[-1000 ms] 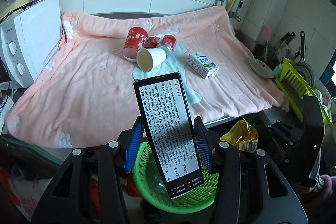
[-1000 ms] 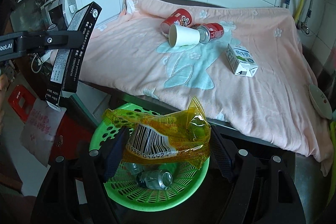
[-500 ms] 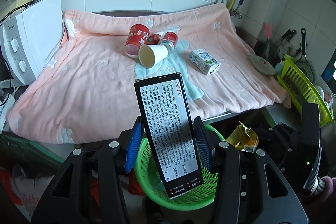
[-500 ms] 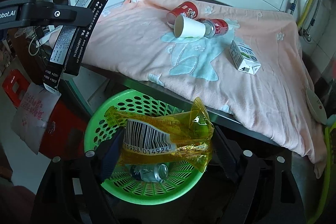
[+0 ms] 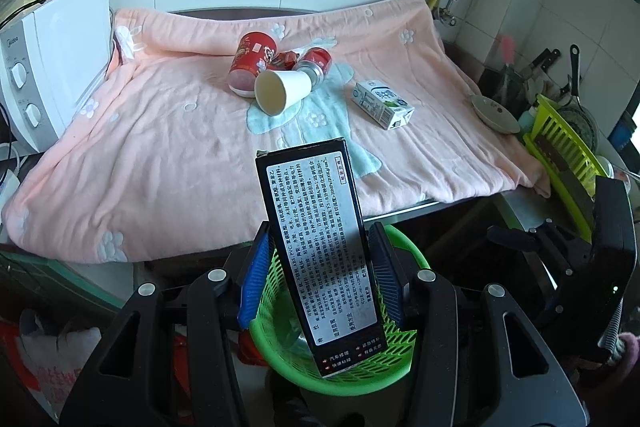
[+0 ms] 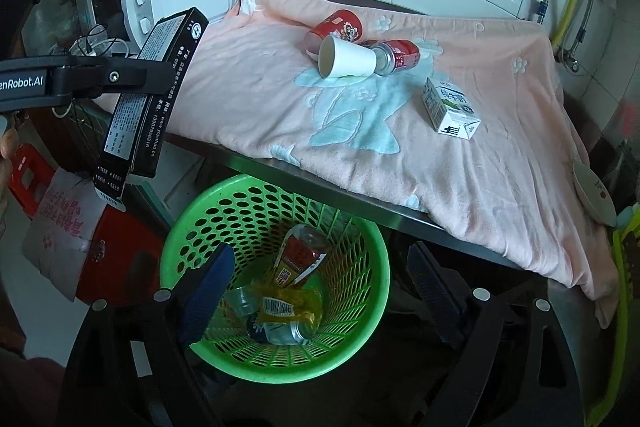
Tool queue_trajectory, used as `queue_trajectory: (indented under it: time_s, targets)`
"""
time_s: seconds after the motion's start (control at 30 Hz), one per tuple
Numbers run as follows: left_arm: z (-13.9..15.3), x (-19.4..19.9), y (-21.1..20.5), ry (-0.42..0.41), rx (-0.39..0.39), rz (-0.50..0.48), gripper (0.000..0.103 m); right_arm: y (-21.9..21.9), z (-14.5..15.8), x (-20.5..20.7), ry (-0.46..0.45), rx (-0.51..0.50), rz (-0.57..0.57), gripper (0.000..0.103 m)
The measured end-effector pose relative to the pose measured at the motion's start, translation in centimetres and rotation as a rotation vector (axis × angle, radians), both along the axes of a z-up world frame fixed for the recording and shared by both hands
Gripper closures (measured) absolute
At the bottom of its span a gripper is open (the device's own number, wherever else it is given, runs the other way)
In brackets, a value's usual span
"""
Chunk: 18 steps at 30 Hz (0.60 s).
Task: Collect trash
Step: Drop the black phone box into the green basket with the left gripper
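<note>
My left gripper (image 5: 318, 277) is shut on a tall black box (image 5: 320, 259) with printed white text, held upright over the green basket (image 5: 276, 339). From the right wrist view the same black box (image 6: 154, 95) hangs at the left, above the floor beside the green basket (image 6: 360, 239). My right gripper (image 6: 320, 287) hovers over that basket with its jaws opening and nothing between them. The yellow wrapper (image 6: 290, 307) lies at the basket's bottom among a can and a red-labelled bottle (image 6: 300, 257).
On the pink blanket (image 5: 160, 147) lie a red cup (image 5: 252, 61), a white paper cup (image 5: 280, 93), a red can (image 5: 316, 63) and a milk carton (image 5: 382, 105). A white microwave (image 5: 44, 67) stands left; a yellow-green dish rack (image 5: 560, 147) and small dish (image 5: 490, 109) right.
My right gripper has opened and let go of the yellow wrapper, which dropped into the green basket. The left gripper still holds the black box in about the same place.
</note>
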<state>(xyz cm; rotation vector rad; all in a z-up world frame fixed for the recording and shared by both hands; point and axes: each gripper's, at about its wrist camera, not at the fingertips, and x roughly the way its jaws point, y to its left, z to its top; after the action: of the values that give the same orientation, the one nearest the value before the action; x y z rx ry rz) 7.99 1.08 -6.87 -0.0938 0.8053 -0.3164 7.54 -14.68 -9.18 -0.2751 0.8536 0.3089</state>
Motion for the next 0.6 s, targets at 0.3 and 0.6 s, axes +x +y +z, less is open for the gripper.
queue_trajectory:
  time_s: [0.3,0.6]
  targets:
    - [-1.4,0.1,-1.0,0.037,-0.005,-0.015,0.047,-1.8,0.8,-0.2,-0.018,0.012,-0.047,0.018]
    - [-1.4,0.3,-1.5,0.036,0.001,-0.016,0.036,-3.0,1.4,0.3,-0.025,0.009,-0.074,0.018]
